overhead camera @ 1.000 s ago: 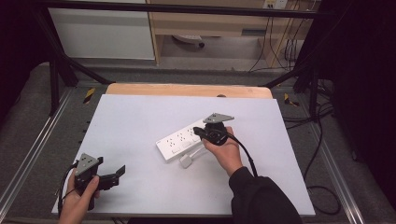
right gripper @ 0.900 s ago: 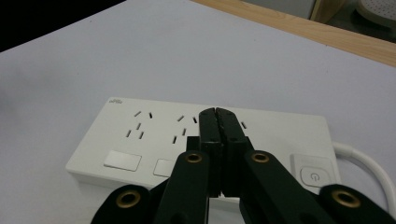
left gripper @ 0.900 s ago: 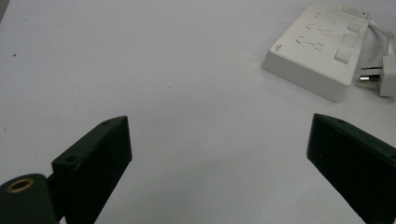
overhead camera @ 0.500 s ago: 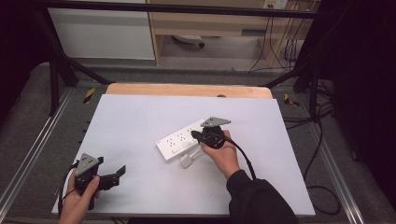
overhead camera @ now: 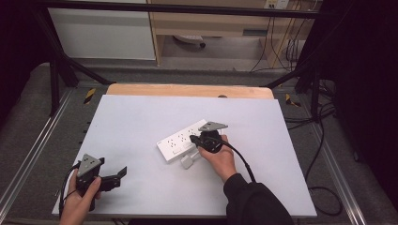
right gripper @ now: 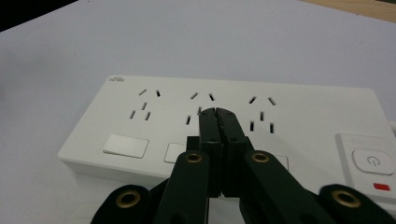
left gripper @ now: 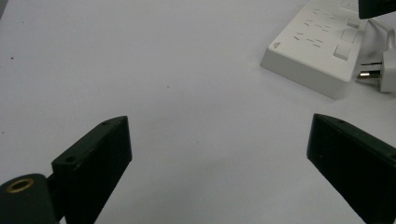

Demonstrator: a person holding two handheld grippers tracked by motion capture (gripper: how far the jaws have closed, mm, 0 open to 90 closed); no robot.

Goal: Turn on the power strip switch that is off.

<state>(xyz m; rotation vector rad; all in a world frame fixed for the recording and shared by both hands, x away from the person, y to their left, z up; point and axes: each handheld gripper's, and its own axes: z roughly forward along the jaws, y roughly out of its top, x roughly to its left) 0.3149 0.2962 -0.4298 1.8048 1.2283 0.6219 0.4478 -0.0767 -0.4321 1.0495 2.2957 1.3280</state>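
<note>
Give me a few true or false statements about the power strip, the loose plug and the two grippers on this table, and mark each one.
1. The right gripper has its fingers closed together over the power strip. True.
2. The left gripper is clamped on the plug. False: its fingers are wide apart over bare table, and the plug lies off beside the strip.
3. A plug is pushed into the strip's middle socket. False: the sockets in view are empty; the plug lies on the table next to the strip.
4. The strip has a power button with a red mark under it. True.
5. The left gripper is nearer the table's front edge than the strip is. True.
</note>
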